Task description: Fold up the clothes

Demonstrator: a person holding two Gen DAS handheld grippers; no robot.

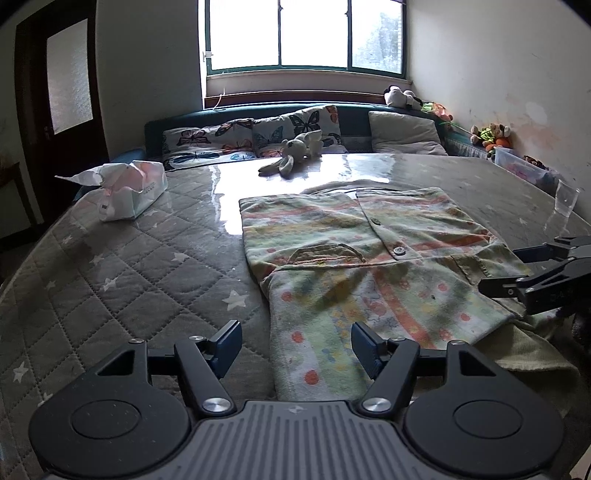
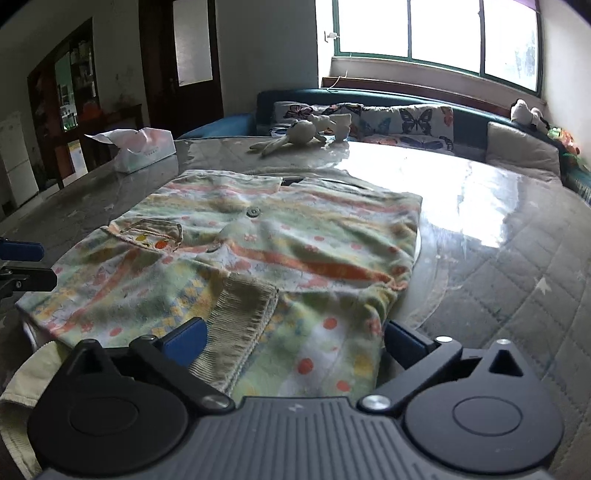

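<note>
Patterned cardigan [image 1: 369, 258], sleeves folded in

We are in a home, a lived-in room: a bench seat [image 1: 354, 118] with butterfly cushions [image 1: 207, 142] runs under a wide window [image 1: 303, 35], soft toys [image 1: 493, 134] line the wall, a tissue pack [image 1: 129, 192] sits near the desk's [image 1: 110, 277] left edge, and a wooden door [image 2: 181, 55] leads out.
</note>
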